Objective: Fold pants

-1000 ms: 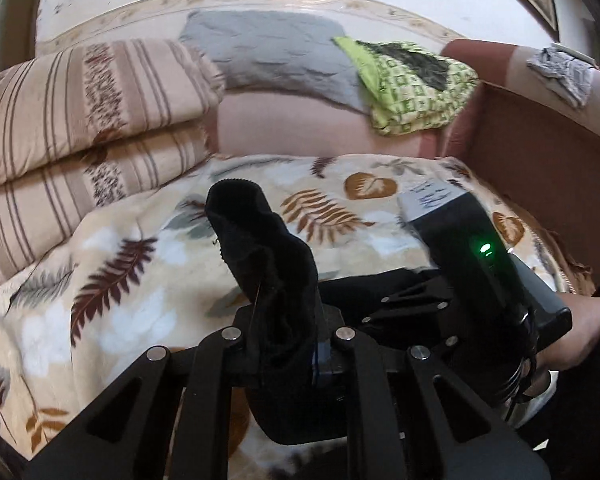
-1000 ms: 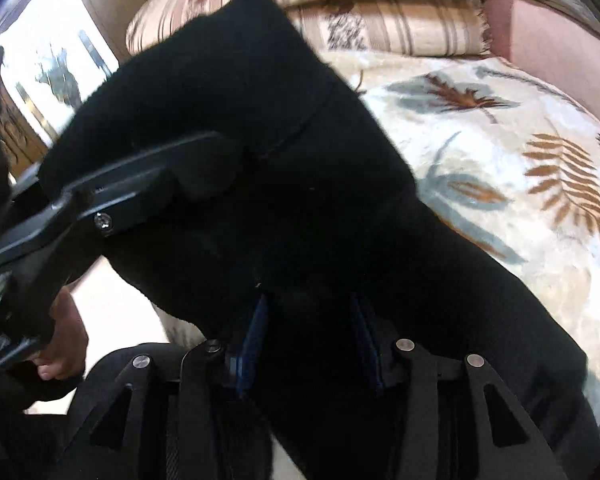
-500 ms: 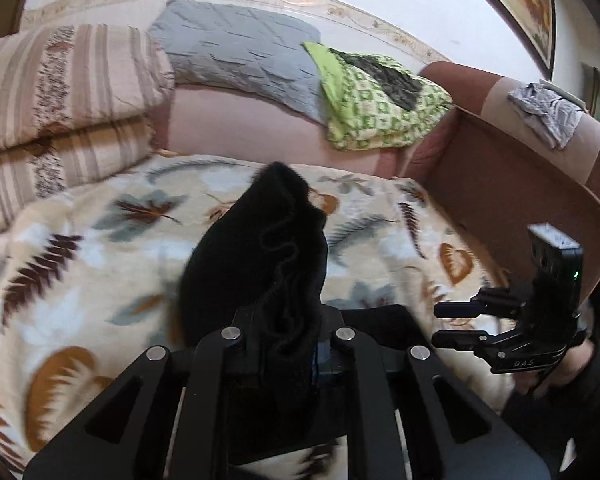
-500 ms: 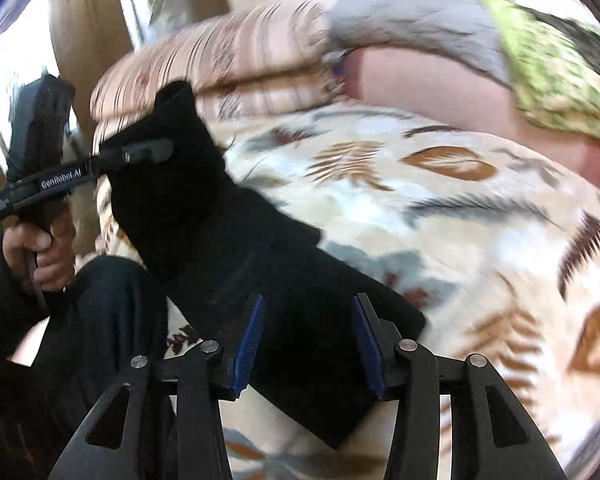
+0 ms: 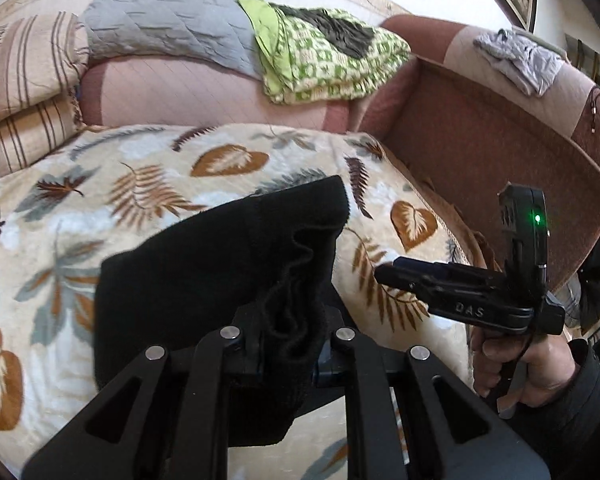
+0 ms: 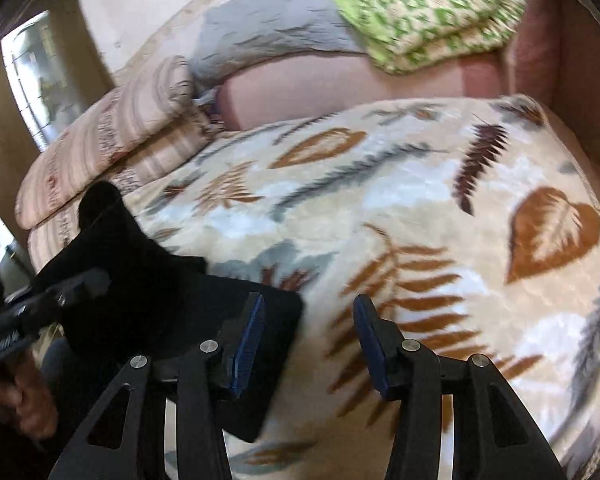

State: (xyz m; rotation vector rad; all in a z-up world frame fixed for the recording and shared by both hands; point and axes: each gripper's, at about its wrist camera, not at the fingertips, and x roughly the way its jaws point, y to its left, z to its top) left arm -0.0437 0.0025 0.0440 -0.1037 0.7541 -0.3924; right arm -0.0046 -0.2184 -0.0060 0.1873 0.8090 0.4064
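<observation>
The black pants (image 5: 204, 264) lie folded on the leaf-print blanket (image 5: 148, 184). My left gripper (image 5: 288, 340) is shut on a bunched edge of the pants and holds it just above the blanket. In the right wrist view the pants (image 6: 168, 304) lie at the lower left, with the left gripper (image 6: 60, 292) on them. My right gripper (image 6: 308, 332) is open and empty, its blue pads over the blanket (image 6: 420, 220) beside the pants' right edge. It also shows in the left wrist view (image 5: 384, 272), apart from the pants.
Striped pillows (image 5: 24, 92) are stacked at the far left. A grey quilt (image 5: 168, 28) and a green patterned blanket (image 5: 332, 60) lie on the pink sofa back (image 5: 180, 92). The brown sofa arm (image 5: 480, 152) with a grey cloth (image 5: 520, 60) stands at the right.
My right gripper has let go of the pants and moved right, off them. My left gripper has lowered the pants onto the blanket, still gripping them.
</observation>
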